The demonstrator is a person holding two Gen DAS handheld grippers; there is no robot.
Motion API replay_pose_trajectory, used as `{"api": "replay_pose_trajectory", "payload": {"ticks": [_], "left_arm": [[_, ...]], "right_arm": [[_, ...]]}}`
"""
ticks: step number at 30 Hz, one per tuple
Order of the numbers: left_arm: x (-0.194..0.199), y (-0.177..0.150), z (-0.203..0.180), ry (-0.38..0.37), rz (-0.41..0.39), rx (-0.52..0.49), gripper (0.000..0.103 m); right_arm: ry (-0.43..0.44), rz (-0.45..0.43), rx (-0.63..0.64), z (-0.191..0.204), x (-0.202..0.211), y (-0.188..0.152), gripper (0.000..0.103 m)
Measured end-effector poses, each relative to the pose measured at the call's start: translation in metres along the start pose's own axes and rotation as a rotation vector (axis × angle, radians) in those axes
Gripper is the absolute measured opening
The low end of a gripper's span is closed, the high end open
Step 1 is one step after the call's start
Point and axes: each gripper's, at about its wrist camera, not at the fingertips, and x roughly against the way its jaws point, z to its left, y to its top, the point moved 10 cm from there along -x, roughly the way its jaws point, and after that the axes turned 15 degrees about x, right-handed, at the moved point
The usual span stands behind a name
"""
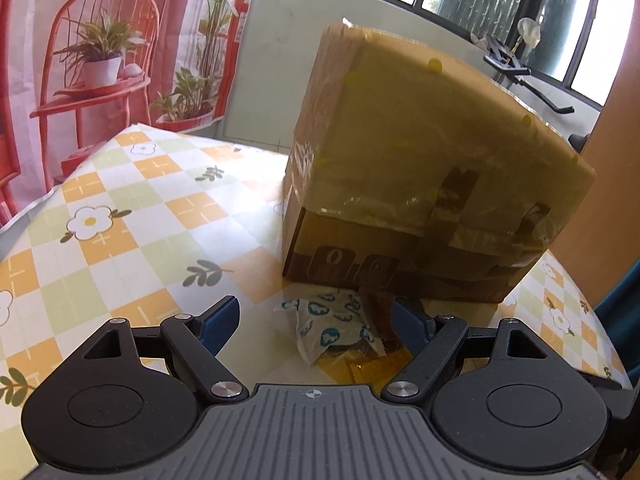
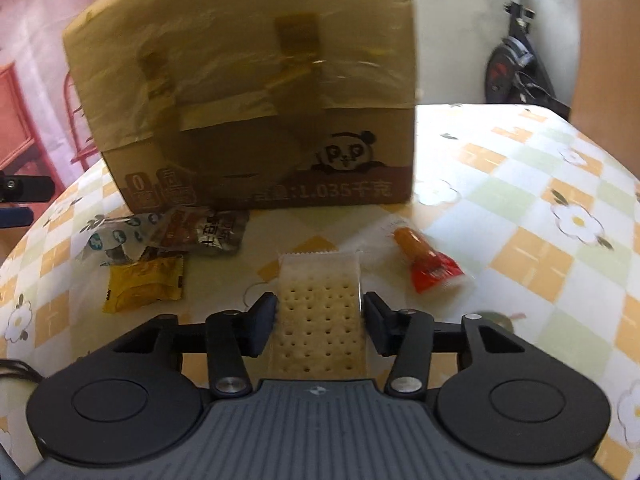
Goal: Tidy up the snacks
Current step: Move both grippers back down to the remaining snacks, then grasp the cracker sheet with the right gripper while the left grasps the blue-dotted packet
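Right hand-held gripper (image 2: 320, 322) clamps the cracker packet (image 2: 318, 312).

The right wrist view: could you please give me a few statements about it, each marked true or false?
1. The cracker packet lies between the right hand-held gripper's fingers. True.
2. The cardboard box bears a panda drawing. True.
3. A yellow packet lies to the right of the crackers. False: the yellow packet lies to their left.
4. The sausage snack sits inside the box. False: the sausage snack lies on the tablecloth, right of the crackers.
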Motion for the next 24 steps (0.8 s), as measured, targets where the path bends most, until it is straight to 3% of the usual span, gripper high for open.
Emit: {"api": "replay_pose_trajectory", "payload": {"ticks": [9,24], "left_arm": [[-0.013,-0.01,0.003,0.02,0.039,-0.011,0.084],[-0.046,-0.016,-0.006,0.034,0.062,0.027,0.083]], "right_arm": [[0.0,-0.037,0.082,0.01,-0.019,0.009,0.05],[0.003,-0.054,0.057,0.008,-0.017,0.009,0.05]]}}
